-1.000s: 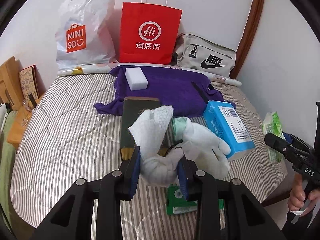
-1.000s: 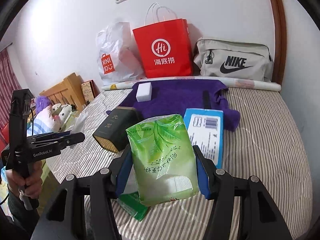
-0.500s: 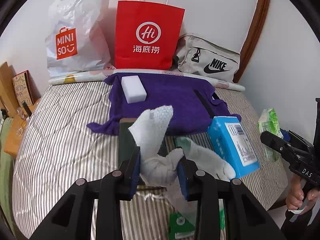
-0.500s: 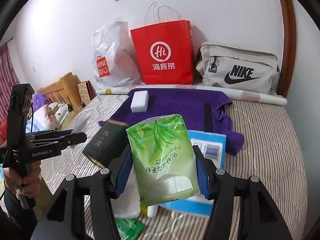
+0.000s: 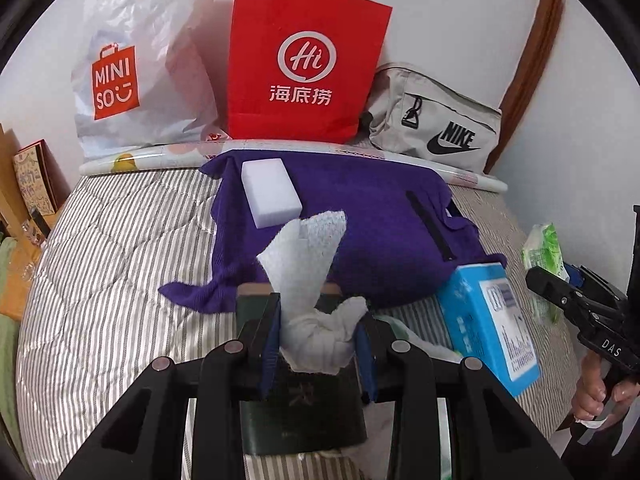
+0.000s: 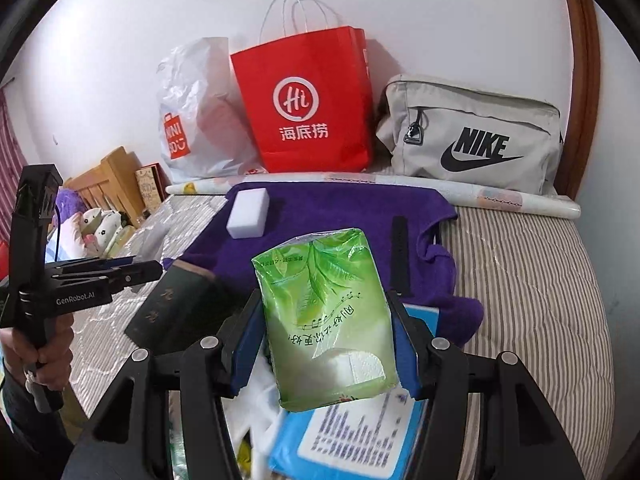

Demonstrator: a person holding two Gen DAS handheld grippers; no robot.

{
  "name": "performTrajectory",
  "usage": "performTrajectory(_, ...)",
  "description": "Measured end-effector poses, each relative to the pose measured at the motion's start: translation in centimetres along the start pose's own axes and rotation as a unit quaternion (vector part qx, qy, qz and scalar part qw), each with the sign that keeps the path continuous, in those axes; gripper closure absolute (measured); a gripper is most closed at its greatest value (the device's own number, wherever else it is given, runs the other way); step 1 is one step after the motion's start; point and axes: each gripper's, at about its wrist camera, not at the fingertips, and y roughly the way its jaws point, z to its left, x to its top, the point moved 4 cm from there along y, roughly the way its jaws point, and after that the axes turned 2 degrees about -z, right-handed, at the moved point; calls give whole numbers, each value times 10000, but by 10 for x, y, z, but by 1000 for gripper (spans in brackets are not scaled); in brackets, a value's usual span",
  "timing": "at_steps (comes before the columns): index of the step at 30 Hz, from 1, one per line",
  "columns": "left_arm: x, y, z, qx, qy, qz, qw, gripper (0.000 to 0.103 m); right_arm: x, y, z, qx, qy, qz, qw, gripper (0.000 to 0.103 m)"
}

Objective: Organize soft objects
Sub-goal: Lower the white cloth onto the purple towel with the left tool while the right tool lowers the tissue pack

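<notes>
My left gripper [image 5: 318, 340] is shut on a white cloth [image 5: 308, 280] and holds it above a dark green box [image 5: 300, 408] on the striped bed. My right gripper [image 6: 326, 340] is shut on a green tissue pack [image 6: 326, 316], held above a blue tissue pack [image 6: 352, 440]. A purple towel [image 5: 360, 224] lies spread ahead with a white sponge [image 5: 270, 192] on its far left part. The right gripper's green pack also shows at the right edge of the left wrist view [image 5: 544, 252]. The left gripper shows at the left of the right wrist view [image 6: 148, 270].
A white Miniso bag [image 5: 136, 64], a red paper bag [image 5: 304, 64] and a grey Nike bag [image 5: 436, 128] stand along the wall behind a rolled sheet [image 5: 320, 150]. The blue tissue pack [image 5: 488, 320] lies right of the dark box. A wooden headboard [image 6: 112, 184] is at left.
Both grippers have moved forward toward the purple towel, carrying the white cloth and the green tissue pack. The dark box and blue pack now lie closer beneath them.
</notes>
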Motion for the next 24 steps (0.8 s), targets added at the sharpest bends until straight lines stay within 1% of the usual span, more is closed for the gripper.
performTrajectory(12, 31, 42, 11, -59, -51, 169, 9998, 71, 17, 40, -20, -100, -66, 162, 9998, 46)
performTrajectory(15, 39, 52, 11, -133, -54, 264, 9995, 71, 20, 49, -24, -118, -61, 200, 9997, 46)
performTrajectory(18, 44, 64, 13, -60, -48, 414, 9991, 71, 21, 59, -29, -144, -69, 285, 9995, 46)
performTrajectory(20, 48, 71, 18, -44, -122, 485, 9987, 71, 22, 66, -32, -174, -84, 379, 9991, 46)
performTrajectory(24, 54, 87, 26, -224, -358, 657, 9969, 71, 24, 82, -38, -190, -71, 552, 9983, 46)
